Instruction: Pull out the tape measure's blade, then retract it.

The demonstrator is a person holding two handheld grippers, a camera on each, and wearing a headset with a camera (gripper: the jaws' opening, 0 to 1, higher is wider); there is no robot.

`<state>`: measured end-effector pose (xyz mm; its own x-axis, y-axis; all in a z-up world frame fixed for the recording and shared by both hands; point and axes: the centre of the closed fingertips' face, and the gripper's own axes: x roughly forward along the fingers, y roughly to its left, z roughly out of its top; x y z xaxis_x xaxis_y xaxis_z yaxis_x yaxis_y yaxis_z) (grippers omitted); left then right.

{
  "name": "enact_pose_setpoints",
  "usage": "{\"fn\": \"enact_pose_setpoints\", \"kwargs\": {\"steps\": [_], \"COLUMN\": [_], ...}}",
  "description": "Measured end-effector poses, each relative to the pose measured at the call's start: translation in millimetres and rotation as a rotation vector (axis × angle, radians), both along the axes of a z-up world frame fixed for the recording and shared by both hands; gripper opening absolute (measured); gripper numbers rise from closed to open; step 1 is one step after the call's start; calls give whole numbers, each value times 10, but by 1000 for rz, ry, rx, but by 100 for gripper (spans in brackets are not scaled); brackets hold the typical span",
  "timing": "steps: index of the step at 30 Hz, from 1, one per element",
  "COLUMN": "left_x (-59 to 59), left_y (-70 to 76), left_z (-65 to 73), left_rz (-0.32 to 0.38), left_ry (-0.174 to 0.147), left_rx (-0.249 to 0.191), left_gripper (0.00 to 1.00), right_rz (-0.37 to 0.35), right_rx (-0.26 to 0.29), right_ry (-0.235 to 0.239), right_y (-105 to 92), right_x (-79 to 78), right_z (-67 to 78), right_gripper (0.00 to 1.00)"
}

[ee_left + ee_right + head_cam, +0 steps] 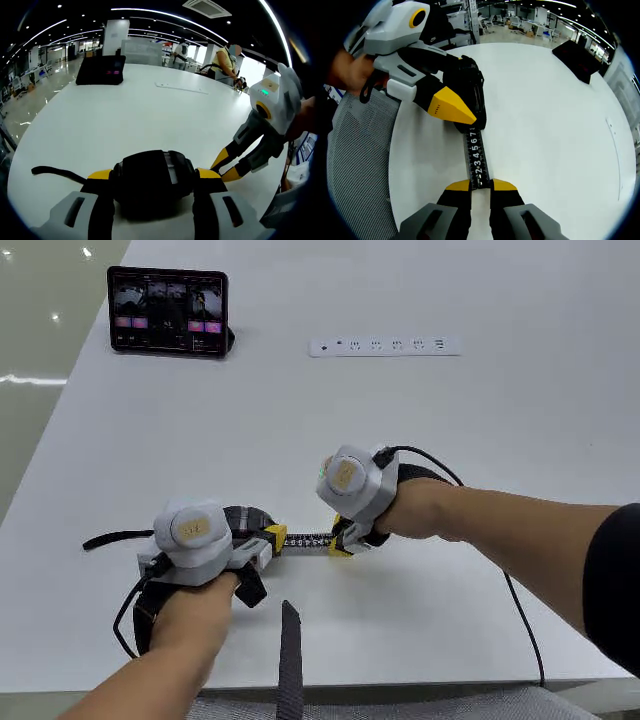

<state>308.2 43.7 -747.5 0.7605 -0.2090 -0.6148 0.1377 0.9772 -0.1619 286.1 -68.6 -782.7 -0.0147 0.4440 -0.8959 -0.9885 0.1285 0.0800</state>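
Here the left gripper (pixel 155 174) is clamped around the black tape measure (pixel 150 186) resting on the white counter (pixel 400 420); the right gripper (pixel 481 184) pinches the tip of its short extended blade (pixel 476 160).

At table (pixel 545 125) edge: right gripper (pixel 480 186) pinching blade (pixel 475 157) end.
Short pull, numbered face up, running to black tape measure case (pixel 470 92) clamped by left gripper (pixel 451 107); its tip apparently hidden between jaws.
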Motion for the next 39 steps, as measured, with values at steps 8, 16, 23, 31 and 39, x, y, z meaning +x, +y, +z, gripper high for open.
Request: {"fn": "enact_pose_setpoints", "kwargs": {"steps": [8, 16, 23, 31, 39], "left_x": [16, 21, 20, 22, 23], "left_y": [1, 0, 7, 13, 17], "left_z": [3, -1, -8, -10, -7], "left_rz": [-10, -6, -2, 0, -2], "left_ry": [-4, 0, 9, 10, 14], "left_rx": [-5, -7, -12, -16, -20], "left_gripper": [58, 58, 58, 58, 58], "right_rz": [-7, -1, -3, 5, 5], "right_rx": [62, 72, 96, 115, 141], "right_ry": [11, 5, -2, -3, 0], "right_y": [199, 250, 325, 404, 500], "right_x": [-32, -2, 14, 24, 28], "right_z": [4, -6, -9, -10, 1], "right_gripper": [10, 10, 10, 10, 10]}}
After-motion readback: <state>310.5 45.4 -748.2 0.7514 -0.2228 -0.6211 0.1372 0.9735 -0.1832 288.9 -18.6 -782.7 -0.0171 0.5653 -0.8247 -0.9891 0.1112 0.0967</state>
